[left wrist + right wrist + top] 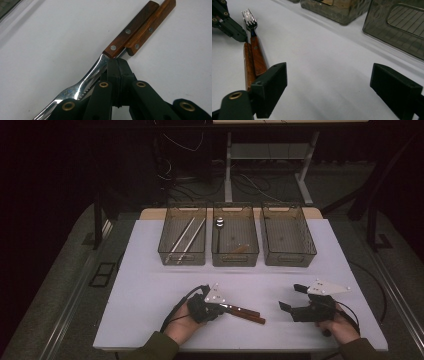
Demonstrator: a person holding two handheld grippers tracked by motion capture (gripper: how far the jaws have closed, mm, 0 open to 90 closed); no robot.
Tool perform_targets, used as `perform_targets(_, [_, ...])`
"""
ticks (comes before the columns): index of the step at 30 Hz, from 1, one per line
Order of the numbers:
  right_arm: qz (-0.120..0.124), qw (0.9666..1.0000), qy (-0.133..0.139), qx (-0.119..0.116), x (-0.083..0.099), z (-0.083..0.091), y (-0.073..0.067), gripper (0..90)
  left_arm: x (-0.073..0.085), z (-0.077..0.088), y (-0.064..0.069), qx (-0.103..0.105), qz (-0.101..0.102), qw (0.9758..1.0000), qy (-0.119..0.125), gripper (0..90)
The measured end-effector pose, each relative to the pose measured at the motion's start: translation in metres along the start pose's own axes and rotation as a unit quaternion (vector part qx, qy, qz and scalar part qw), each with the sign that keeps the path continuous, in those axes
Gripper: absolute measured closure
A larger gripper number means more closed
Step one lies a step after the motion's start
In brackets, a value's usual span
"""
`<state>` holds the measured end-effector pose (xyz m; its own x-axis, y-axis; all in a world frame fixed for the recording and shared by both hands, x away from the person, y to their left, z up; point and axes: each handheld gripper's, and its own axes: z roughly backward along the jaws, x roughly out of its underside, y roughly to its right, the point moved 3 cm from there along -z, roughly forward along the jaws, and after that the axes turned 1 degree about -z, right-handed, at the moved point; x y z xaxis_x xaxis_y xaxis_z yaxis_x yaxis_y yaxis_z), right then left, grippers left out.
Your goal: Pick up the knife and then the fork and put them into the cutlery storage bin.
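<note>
We are resting the left gripper (223,306) closed beside the fork (82,86) and knife (152,26) lying together on the table (150,290), holding our right gripper (291,297) wide open, bins (235,242) beyond.

Three clear bins (234,257) stand across the table (150,290).

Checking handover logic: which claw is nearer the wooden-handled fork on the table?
Left. The left claw is shut right at the fork, by the neck beside its handle. The right claw stands open farther along the table, apart from it.
</note>
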<state>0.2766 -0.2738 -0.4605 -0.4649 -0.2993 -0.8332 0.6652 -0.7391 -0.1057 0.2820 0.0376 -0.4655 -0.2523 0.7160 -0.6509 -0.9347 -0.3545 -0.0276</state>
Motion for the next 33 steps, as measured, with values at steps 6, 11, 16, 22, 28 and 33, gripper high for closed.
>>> perform_targets(6, [0.0, 1.0, 0.0, 0.0, 0.0, 0.0, 0.0, 14.4, -0.002, -0.002, -0.002, -0.005, -0.003, 1.0, 0.002, 89.4])
perform_targets(11, [-0.001, 1.0, -0.001, 0.0, 0.0, 0.0, 0.0, 14.4, -0.003, -0.004, -0.005, -0.01, -0.007, 0.9999, 0.003, 89.3])
perform_targets(16, [0.001, 1.0, -0.001, -0.001, 0.0, -0.001, 0.0, 14.4, -0.009, -0.004, -0.01, -0.003, 0.007, 0.9997, 0.024, 89.2])
perform_targets(22, [0.002, 1.0, -0.001, -0.001, 0.001, -0.001, 0.001, 14.4, -0.015, -0.005, -0.007, 0.01, 0.019, 0.9987, 0.045, 89.2])
perform_targets(28, [0.002, 1.0, -0.001, -0.001, 0.0, -0.001, 0.001, 14.4, -0.024, -0.015, -0.002, 0.021, -0.013, 0.9991, 0.035, 89.2])
perform_targets(33, [0.001, 1.0, 0.0, -0.001, 0.0, 0.0, 0.002, 14.4, -0.024, -0.019, -0.001, 0.021, -0.012, 0.9992, 0.032, 89.3])
